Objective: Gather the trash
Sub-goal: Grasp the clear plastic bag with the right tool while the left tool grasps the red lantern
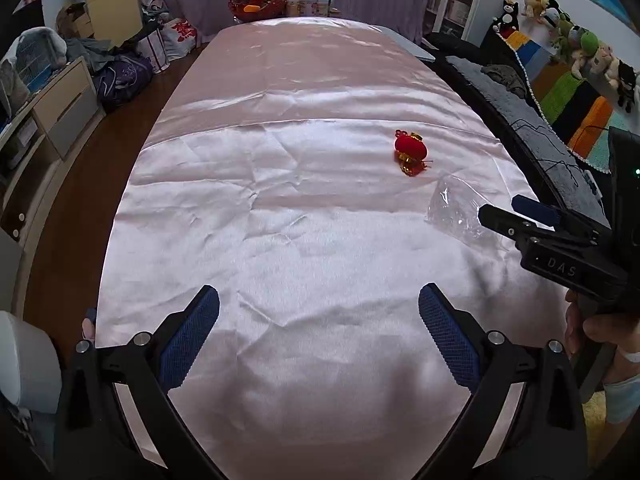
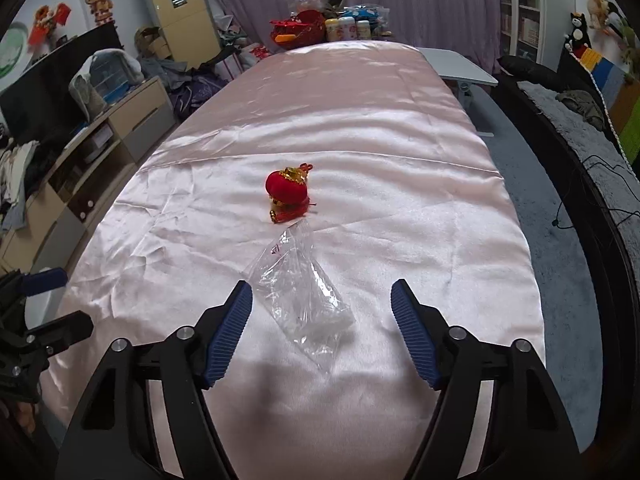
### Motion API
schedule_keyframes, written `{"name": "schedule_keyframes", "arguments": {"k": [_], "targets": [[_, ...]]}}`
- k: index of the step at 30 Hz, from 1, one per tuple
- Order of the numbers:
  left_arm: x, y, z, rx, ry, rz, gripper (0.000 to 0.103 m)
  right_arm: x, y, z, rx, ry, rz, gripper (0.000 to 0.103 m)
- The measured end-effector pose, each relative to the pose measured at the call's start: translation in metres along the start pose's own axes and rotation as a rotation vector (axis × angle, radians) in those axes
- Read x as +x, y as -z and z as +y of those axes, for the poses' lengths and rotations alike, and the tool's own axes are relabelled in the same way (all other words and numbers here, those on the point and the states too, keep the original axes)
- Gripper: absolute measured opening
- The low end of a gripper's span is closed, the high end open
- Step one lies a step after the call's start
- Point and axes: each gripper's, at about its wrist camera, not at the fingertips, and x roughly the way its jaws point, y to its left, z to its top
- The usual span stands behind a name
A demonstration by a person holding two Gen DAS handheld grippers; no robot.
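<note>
Both the left hand-held gripper (image 1: 319, 334) and the right hand-held gripper (image 2: 322, 326) stand apart; a clear plastic bag (image 2: 302, 298) lies at centre frame between the right one's fingers, untouched, on the bench (image 2: 400, 160).

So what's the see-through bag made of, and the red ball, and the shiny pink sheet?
The bag looks like thin clear plastic: the cloth shows through it, and it crinkles and glints. The red ball looks fuzzy, maybe velvet or flocked fabric, with gold trim and a tassel; it has no shine. The pink sheet looks like satin: smooth, glossy, with soft bright creases.
</note>
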Motion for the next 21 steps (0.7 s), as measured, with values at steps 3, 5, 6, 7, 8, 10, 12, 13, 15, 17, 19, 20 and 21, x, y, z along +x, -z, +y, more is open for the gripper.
{"name": "schedule_keyframes", "arguments": {"k": [3,5,6,7,8,10,12,13,15,17,19,20,21], "targets": [[0.010,-0.012,-0.003,0.013,0.002,0.004,0.095,0.017,-0.001,0.003,-0.027,-0.009,0.034,0.054],[0.016,-0.018,-0.007,0.023,0.002,0.008,0.095,0.026,0.001,0.004,-0.042,-0.013,0.063,0.042],[0.019,-0.021,-0.009,0.029,0.003,0.009,0.095,0.025,0.002,0.004,-0.045,-0.020,0.046,0.042],[0.022,-0.024,-0.012,0.036,0.004,0.009,0.095,0.024,0.003,0.003,-0.044,-0.025,0.049,0.040],[0.025,-0.027,-0.015,0.044,0.004,0.009,0.095,0.023,0.003,0.001,-0.042,-0.030,0.049,0.038],[0.032,-0.034,-0.021,0.056,0.004,0.010,0.095,0.018,0.005,-0.001,-0.039,-0.030,0.046,0.034],[0.039,-0.040,-0.027,0.067,0.001,0.011,0.095,0.009,0.007,-0.007,-0.037,-0.008,0.030,0.033],[0.042,-0.043,-0.030,0.071,0.000,0.010,0.095,0.004,0.008,-0.011,-0.026,0.003,0.018,0.033],[0.049,-0.048,-0.038,0.078,0.015,0.009,0.095,-0.006,0.007,-0.023,0.008,0.029,-0.004,0.033],[0.055,-0.056,-0.047,0.083,0.033,0.000,0.095,-0.014,0.004,-0.033,0.023,0.061,-0.023,0.033],[0.063,-0.066,-0.056,0.086,0.058,-0.009,0.095,-0.018,0.003,-0.042,0.038,0.089,-0.027,0.033],[0.068,-0.071,-0.060,0.084,0.074,-0.012,0.095,-0.019,0.004,-0.046,0.055,0.086,-0.024,0.033],[0.074,-0.076,-0.064,0.082,0.086,-0.015,0.095,-0.019,0.006,-0.051,0.070,0.078,-0.018,0.033]]}}
